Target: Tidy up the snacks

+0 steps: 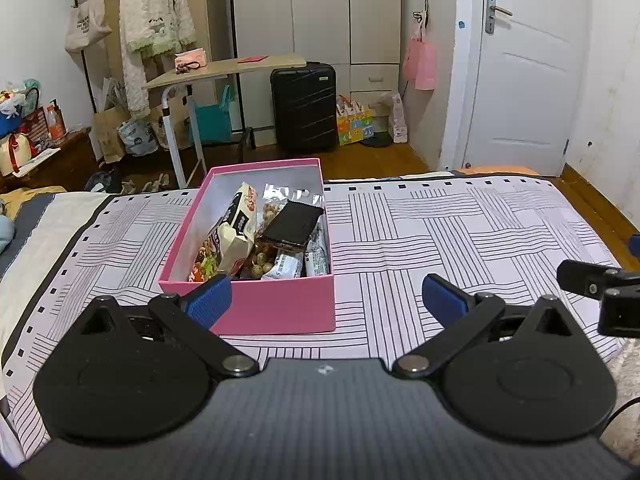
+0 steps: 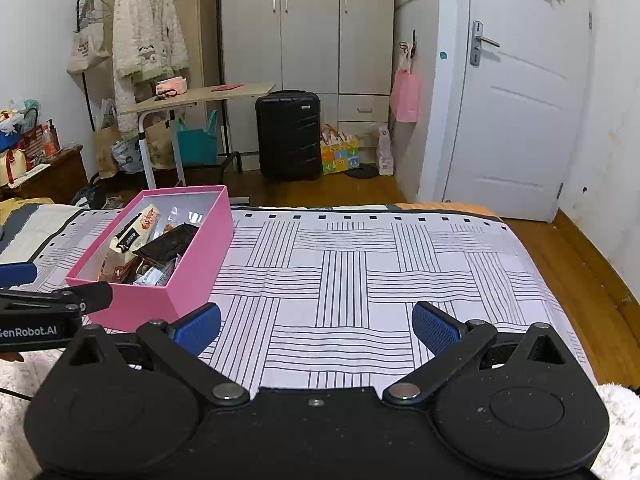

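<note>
A pink box (image 1: 276,308) sits on the bed, filled with several snack packets, a black packet (image 1: 294,224) on top and a cream bag (image 1: 236,224) beside it. My left gripper (image 1: 326,300) is open and empty, just in front of the box's near wall. In the right wrist view the box (image 2: 160,292) lies to the left. My right gripper (image 2: 316,330) is open and empty over the bedsheet, right of the box. The left gripper's black body (image 2: 48,312) shows at that view's left edge.
The bed has a white sheet with black line pattern (image 2: 360,280). Beyond its far edge are a wooden floor, a black suitcase (image 1: 304,108), a rolling side table (image 1: 224,68), a clothes rack, wardrobe and a white door (image 2: 516,112).
</note>
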`<state>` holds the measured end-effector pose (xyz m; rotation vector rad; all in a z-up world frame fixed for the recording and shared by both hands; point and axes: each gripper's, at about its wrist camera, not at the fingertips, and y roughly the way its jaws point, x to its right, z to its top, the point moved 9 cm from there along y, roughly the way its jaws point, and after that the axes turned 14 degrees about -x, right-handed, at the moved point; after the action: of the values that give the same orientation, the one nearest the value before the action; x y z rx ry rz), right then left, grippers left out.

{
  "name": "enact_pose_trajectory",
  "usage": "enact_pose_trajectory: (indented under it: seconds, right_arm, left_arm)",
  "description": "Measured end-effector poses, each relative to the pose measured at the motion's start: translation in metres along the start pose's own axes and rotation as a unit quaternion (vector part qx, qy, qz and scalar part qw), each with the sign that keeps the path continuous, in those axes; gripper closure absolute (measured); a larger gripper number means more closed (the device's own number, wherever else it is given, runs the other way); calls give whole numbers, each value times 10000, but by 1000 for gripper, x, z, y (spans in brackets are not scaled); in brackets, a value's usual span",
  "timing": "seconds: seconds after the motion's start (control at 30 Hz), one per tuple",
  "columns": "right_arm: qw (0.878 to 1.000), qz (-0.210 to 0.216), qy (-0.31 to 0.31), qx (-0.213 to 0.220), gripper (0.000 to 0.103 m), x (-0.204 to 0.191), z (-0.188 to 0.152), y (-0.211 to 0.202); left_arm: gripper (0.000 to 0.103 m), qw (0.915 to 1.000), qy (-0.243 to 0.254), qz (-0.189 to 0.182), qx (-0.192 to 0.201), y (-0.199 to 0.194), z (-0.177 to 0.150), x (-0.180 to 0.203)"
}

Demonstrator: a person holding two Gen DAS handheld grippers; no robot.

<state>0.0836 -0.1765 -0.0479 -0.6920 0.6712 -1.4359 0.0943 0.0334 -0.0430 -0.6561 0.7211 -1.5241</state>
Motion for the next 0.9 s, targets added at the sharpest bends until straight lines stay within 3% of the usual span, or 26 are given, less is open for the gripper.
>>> enact_pose_trajectory:
  seconds: [0.47,0.9]
  right_arm:
    - [10000,-2,-21,28,0,-3,0,-1]
    - [10000,-76,0,-56,0,0,-2,5]
  left_arm:
    - [0,9997,-201,170,-5,2,0,-11]
    - [0,9994,-80,330,30,2,-2,-11]
